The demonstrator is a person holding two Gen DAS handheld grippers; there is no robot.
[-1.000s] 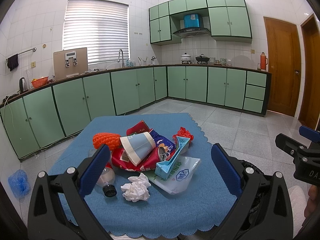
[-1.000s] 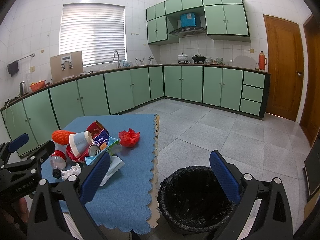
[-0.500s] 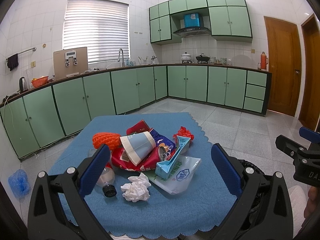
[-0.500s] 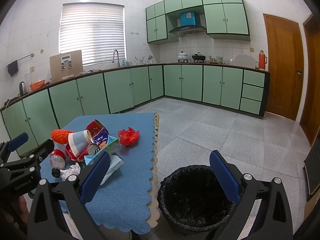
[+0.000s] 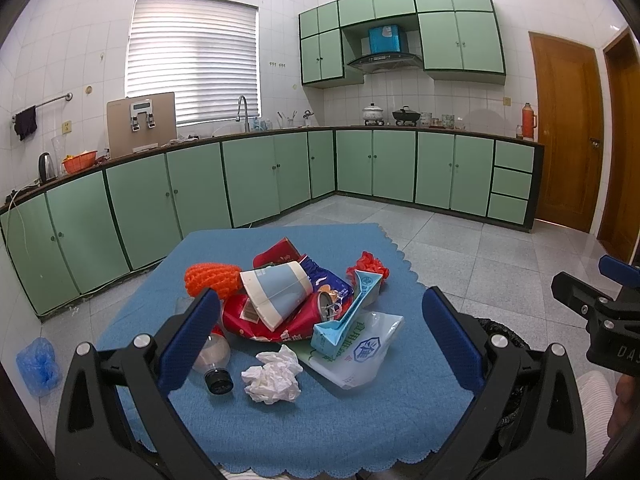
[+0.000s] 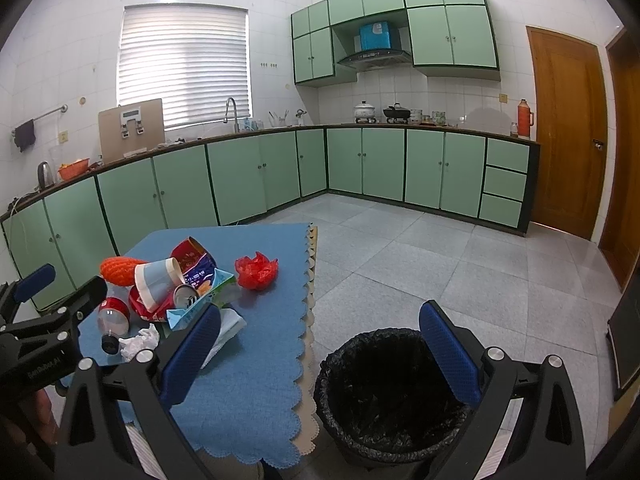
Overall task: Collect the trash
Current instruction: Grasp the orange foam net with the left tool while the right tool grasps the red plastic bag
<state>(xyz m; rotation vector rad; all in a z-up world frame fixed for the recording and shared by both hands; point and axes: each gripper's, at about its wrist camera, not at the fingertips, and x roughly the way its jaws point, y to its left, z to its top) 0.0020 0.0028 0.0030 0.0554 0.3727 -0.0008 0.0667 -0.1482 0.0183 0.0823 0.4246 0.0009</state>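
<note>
Trash (image 5: 292, 312) lies heaped on a table covered with a blue cloth (image 5: 320, 420), toward the middle and far half of it. On top of the heap a paper cup (image 5: 276, 294) lies on its side, resting on a red wrapper (image 5: 256, 318). An orange knitted piece (image 5: 208, 278) sits just beside the cup toward the table's left edge. A dented can (image 5: 330, 304) pokes out between the cup and a flattened teal carton (image 5: 346, 316), which leans across a white plastic bag (image 5: 360, 354). A crumpled red bag (image 6: 256, 270) sits apart from the heap, near the table's right edge. Closer to the near edge lie a crumpled tissue (image 5: 274, 374) and, just beside it toward the left edge, a clear bottle (image 5: 214, 360) on its side with a dark cap.

Over the near edge of the table hangs the left gripper (image 5: 320, 336), its jaws spread wide with nothing between them, the heap framed in the gap. The right gripper (image 6: 320, 350) is off the table's right edge, also spread wide and holding nothing, above a bin (image 6: 388, 396) lined with a black bag that stands on the tiled floor (image 6: 420, 264) just beside the table.
</note>
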